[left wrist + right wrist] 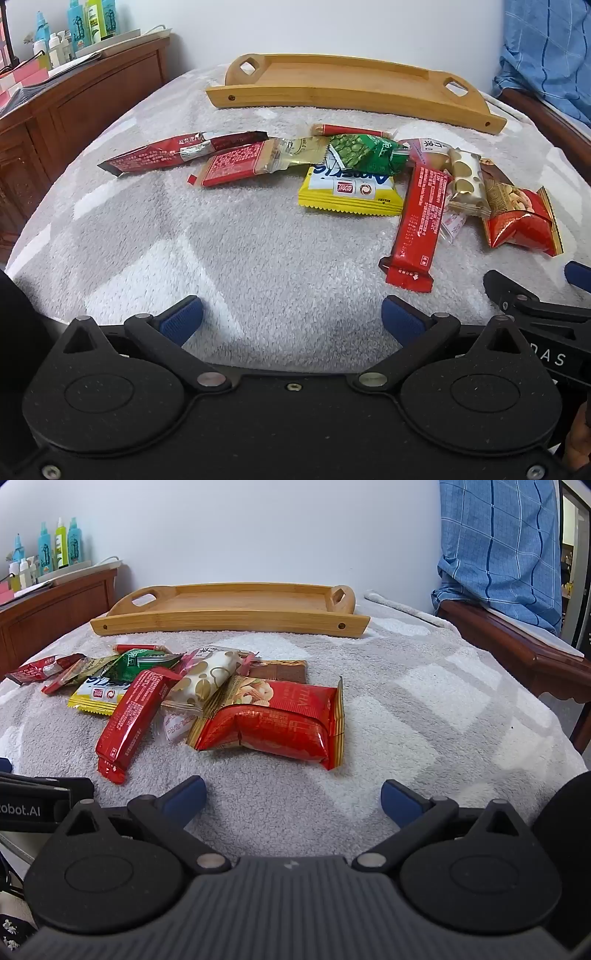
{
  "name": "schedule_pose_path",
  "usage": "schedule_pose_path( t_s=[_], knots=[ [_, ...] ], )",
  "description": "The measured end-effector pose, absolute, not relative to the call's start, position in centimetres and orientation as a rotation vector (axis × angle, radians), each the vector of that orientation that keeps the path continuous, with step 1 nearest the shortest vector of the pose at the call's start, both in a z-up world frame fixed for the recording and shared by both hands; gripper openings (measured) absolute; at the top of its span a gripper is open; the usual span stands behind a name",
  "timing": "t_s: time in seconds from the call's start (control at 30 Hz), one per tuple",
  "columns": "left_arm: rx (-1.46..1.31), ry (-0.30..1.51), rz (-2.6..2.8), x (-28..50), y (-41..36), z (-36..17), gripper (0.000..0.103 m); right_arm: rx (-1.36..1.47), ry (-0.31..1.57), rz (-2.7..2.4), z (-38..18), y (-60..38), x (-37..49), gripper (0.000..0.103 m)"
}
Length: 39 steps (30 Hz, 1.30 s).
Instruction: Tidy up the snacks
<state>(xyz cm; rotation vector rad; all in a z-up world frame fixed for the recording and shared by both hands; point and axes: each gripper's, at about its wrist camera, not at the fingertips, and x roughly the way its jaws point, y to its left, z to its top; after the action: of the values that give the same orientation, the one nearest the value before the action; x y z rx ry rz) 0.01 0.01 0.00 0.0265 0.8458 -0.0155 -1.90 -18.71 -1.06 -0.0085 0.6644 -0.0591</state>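
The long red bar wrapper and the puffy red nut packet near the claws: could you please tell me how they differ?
The long red bar wrapper is narrow and flat; the puffy red nut packet is wide and pillow-like. The bar wrapper is plain red with small white print, while the nut packet shows pictured nuts and gold trim. The bar wrapper's far end leans on other snacks; the nut packet lies at the pile's right end. Both are sealed, mostly red, and outside the wooden tray.
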Motion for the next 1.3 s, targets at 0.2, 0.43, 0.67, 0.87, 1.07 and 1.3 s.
schedule_pose_path(
  t_s=[0.2,0.43,0.67,0.87,1.07,1.3],
  knots=[
    [0.031,0.843,-0.020,-0.03,0.02,0.03,0.103,-0.007,0.666,-0.058,-1.06,-18.71,-1.90,0.103],
    [0.028,0.846,-0.019,-0.01,0.24,-0.02,0.103,-0.007,0.665,-0.058,-1.06,-18.71,-1.90,0.103],
    [0.028,0.846,-0.018,0.00,0.16,-0.01,0.103,-0.007,0.665,-0.059,-1.05,-18.70,-1.90,0.103],
    [0.028,0.846,-0.018,-0.01,0.17,-0.01,0.103,-0.007,0.665,-0.059,-1.03,-18.69,-1.91,0.103],
    [0.028,0.846,-0.018,-0.02,0.20,-0.01,0.103,-0.007,0.665,-0.059,-1.02,-18.69,-1.92,0.103],
    [0.028,0.845,-0.018,-0.02,0.17,-0.01,0.103,-0.007,0.665,-0.059,-1.03,-18.69,-1.92,0.103]
  ],
)
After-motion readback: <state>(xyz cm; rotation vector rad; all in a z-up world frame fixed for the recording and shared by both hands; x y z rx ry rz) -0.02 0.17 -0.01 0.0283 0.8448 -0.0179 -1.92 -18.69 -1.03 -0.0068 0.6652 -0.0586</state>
